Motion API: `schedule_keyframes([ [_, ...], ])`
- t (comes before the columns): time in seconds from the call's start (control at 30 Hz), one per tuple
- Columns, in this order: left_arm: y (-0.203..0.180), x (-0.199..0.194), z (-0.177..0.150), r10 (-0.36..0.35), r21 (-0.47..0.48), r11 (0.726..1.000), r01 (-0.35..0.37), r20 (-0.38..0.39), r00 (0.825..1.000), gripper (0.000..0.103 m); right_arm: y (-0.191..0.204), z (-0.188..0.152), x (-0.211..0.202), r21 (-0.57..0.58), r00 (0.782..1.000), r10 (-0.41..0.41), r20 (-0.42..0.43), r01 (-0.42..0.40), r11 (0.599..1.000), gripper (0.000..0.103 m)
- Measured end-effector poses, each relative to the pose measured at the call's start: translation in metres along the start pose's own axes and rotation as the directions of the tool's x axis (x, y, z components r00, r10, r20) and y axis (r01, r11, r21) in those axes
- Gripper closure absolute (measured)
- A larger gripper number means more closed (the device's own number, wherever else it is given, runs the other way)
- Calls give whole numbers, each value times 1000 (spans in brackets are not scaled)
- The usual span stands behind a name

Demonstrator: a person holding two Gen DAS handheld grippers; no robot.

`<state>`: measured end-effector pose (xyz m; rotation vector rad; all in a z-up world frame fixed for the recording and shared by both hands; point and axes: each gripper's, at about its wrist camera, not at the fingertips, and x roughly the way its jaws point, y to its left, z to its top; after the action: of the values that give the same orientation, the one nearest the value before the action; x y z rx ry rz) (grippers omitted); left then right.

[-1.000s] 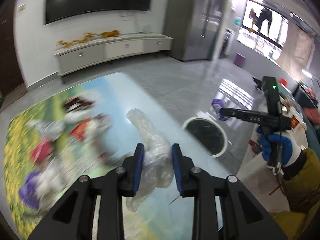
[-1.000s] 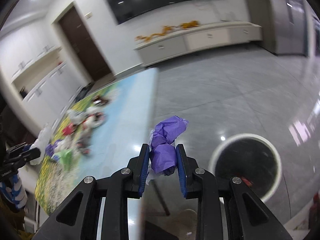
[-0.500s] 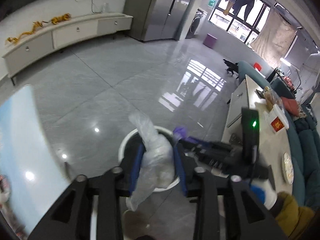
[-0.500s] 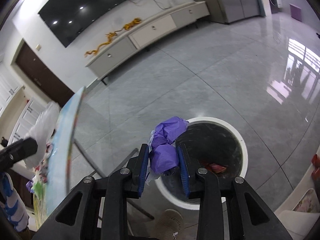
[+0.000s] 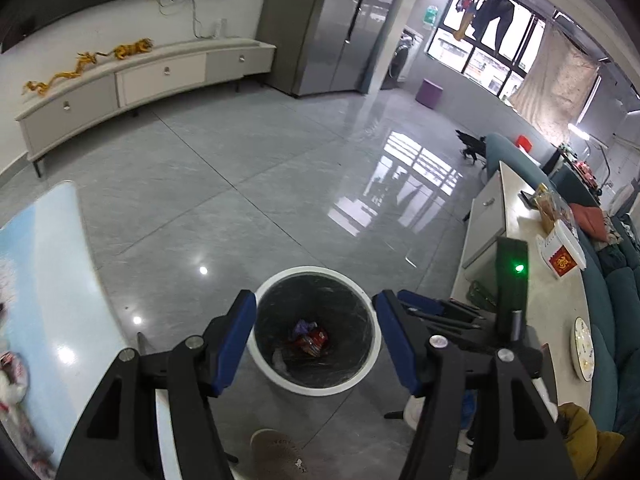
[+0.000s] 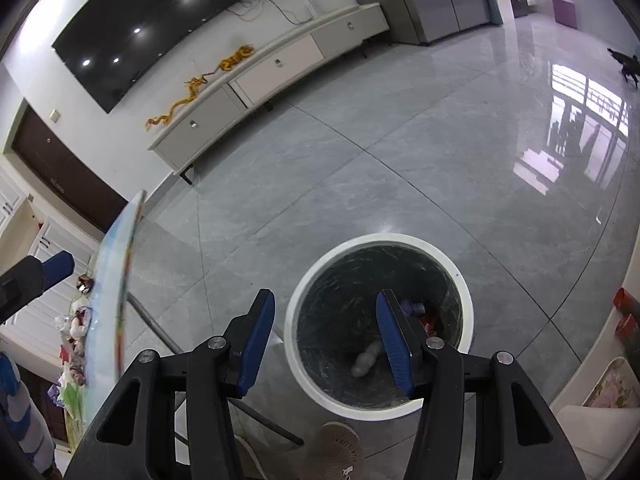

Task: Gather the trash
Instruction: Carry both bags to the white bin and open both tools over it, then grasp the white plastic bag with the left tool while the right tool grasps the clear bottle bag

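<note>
Wrist views: both grippers, left [image 5: 314, 334] & right [image 6: 326, 336], just opened, empty; trash now in bin [image 5: 264, 364].

Wall TV [image 6: 160, 28], low cabinet [image 5: 140, 84], teal sofa [image 5: 608, 360], slipper [image 6: 338, 454].

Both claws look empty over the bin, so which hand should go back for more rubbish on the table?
Probably the left. The left gripper hangs open and empty over the bin, with the table right at its side. The right gripper, open and empty too, sits further from the table's rubbish.
</note>
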<state>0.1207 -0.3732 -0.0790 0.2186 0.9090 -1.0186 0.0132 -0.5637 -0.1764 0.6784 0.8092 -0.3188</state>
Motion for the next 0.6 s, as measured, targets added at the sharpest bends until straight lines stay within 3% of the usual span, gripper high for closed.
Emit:
schedule_keyframes([
  [0.2, 6, -45, -22, 48, 17, 999, -49, 54, 997, 43, 33, 2, -37, -32, 997, 52, 60, -50, 998, 51],
  [0.4, 25, -99, -50, 97, 29, 994, -101, 115, 989, 43, 95, -5, -67, -154, 991, 101, 89, -87, 984, 51],
  [0.6, 76, -161, -85, 169, -2, 985, -172, 181, 969, 43, 155, -17, -78, -274, 987, 146, 63, -123, 954, 51],
])
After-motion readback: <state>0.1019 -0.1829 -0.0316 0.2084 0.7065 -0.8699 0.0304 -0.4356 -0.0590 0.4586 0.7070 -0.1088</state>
